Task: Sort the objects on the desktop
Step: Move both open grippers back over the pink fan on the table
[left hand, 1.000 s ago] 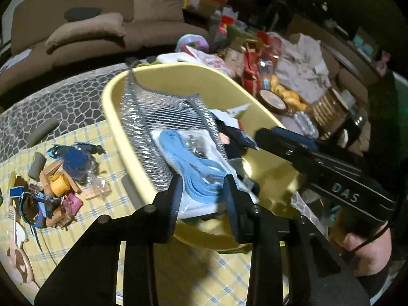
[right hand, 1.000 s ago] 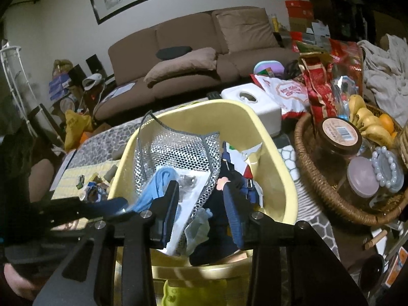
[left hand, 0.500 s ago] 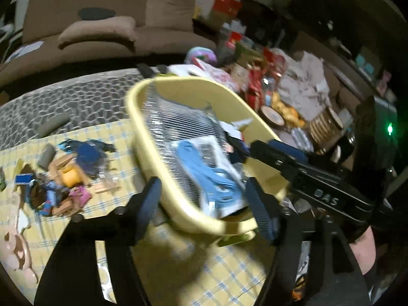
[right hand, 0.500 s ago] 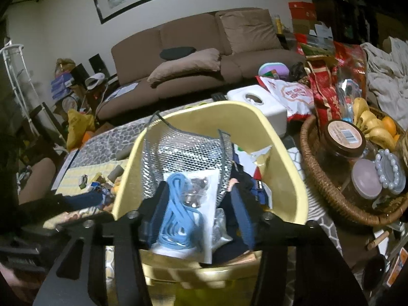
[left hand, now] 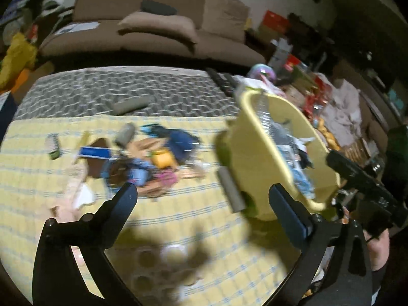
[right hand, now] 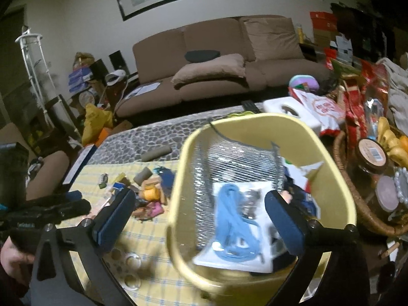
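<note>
A yellow plastic basket holds a silver mesh pouch, a packet with a blue cord and dark items. A pile of small mixed objects lies on the yellow checked cloth left of the basket. My left gripper is open and empty above the cloth, between pile and basket. My right gripper is open and empty, over the basket's left rim. The left gripper also shows in the right wrist view.
A wicker basket with jars and bananas stands right of the yellow basket. A white tissue box, snack bags and a grey tube lie on the far table. A brown sofa stands behind.
Both grippers have opened wide. The left one let the blue cord packet go into the basket and swung left toward the pile. The right one backed off slightly.
</note>
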Tool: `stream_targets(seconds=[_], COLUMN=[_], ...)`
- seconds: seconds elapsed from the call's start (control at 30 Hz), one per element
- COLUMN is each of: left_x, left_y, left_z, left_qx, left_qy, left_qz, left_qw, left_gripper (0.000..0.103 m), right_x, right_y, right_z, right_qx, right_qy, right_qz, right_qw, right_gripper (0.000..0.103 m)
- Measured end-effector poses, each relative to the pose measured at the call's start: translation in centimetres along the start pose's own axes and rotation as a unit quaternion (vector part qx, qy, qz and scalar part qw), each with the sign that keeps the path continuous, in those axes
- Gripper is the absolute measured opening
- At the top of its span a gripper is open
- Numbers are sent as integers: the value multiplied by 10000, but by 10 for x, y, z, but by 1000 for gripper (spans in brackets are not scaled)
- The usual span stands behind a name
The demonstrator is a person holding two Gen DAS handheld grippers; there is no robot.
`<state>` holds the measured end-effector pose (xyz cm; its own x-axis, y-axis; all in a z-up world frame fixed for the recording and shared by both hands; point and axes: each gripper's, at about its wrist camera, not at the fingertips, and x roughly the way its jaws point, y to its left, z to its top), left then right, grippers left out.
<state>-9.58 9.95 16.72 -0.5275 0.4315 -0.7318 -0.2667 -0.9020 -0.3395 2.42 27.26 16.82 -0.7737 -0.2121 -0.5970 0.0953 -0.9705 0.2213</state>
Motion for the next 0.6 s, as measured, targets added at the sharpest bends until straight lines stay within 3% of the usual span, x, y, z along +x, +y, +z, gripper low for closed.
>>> stream_targets(seconds=[0.27,0.6], left_x=[-37,-41], left_y=[77,144], left_z=[-9,-34], left_qx=[-273,-499], left_qy=[-181,-45], left_qz=[569,998], left_qw=[9978,9937], left_gripper=[103,103], right_x=[13,40], right_y=[46,103], right_z=[5,0], right_qx=[-320,-774], right_qy=[43,255], right_qz=[154,368], right_qw=[9994,9960], right_gripper=[102,102])
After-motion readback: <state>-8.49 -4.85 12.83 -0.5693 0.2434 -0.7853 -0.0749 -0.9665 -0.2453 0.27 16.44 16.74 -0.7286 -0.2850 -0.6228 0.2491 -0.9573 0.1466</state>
